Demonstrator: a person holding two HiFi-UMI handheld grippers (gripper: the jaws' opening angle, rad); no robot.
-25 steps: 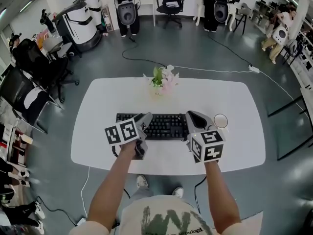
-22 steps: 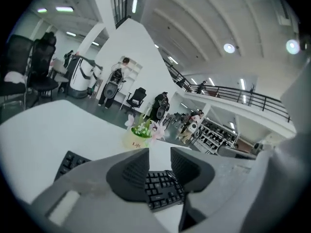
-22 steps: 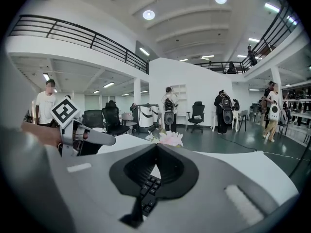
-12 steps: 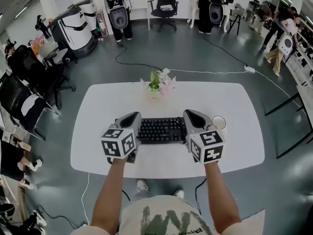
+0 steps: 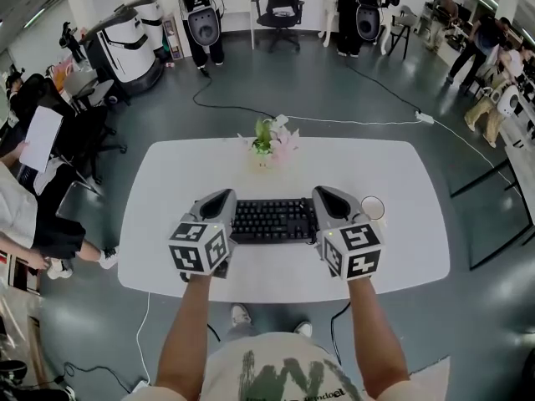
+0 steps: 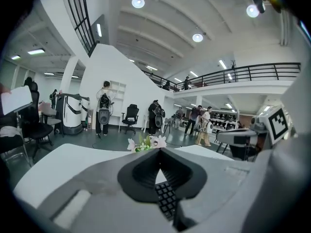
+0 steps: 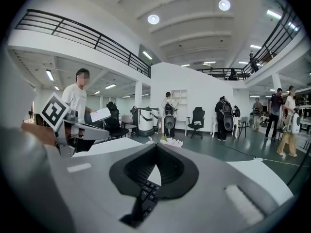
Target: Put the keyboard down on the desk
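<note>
Keyboard (image 5: pixel 273 220) in L gripper (image 5: pixel 219 200), R gripper (image 5: pixel 328 195)

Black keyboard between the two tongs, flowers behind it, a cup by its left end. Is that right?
No: the cup stands by the keyboard's right end, beside the right tongs, as the head view shows. The rest holds.

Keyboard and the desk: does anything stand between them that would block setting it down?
Nothing visible does. The desk around the keyboard is bare white; the flowers stand farther back and the cup sits beyond its right end.
</note>
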